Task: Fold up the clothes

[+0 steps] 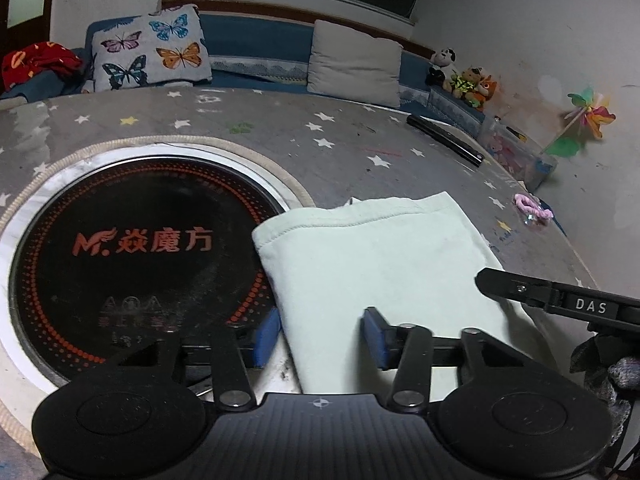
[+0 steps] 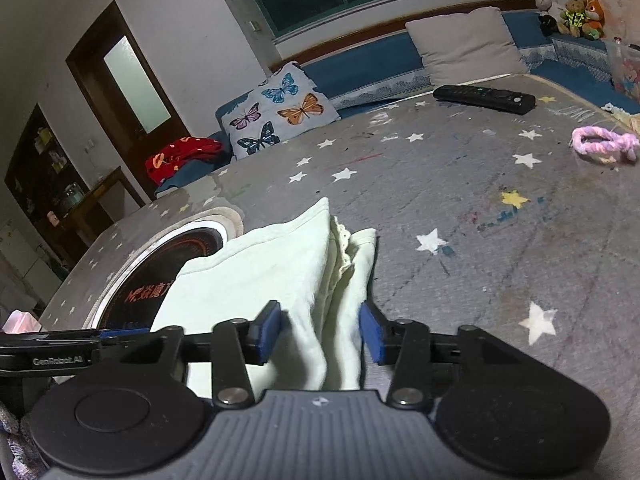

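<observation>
While the pale green garment (image 1: 376, 256) lies folded flat at 5 o'clock from the hob (image 1: 136, 264) in the left wrist view, the left gripper (image 1: 320, 334) stands with jaws apart astride its near edge, gripping nothing. In the right wrist view, the right gripper (image 2: 320, 332), also parted, straddles the layered right edge (image 2: 344, 264). A fold looks laid; a further one would need both to pinch
</observation>
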{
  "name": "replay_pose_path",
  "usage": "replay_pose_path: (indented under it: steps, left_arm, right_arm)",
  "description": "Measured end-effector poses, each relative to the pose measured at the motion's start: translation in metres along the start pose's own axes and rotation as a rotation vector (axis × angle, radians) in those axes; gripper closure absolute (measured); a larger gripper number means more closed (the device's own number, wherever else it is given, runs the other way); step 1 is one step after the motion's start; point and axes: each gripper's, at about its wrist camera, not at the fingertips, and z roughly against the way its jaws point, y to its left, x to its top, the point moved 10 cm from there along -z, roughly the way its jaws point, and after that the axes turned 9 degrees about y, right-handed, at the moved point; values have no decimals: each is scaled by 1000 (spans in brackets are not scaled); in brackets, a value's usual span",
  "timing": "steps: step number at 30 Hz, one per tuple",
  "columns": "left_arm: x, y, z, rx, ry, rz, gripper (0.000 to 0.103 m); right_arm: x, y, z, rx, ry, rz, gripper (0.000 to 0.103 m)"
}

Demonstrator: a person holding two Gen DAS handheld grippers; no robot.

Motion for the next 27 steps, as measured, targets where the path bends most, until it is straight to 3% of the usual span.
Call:
replay_pose_path:
  steps: [2, 8, 16, 27]
  left_arm:
    - [0, -1, -2, -1, 3, -4, 65]
    - [3, -3, 1, -22, 4, 12, 93]
    - [13, -40, 6, -66, -18, -62, 97]
    - [46, -102, 1, -114, -53, -151, 97]
  right_arm:
    - [-2, 2, -2, 22, 8, -13, 78]
    - [-2, 5, 5, 47, -30, -43, 95]
    - [-5, -5, 37, 31, -93, -72, 97]
    - [28, -34, 83, -50, -197, -60, 97]
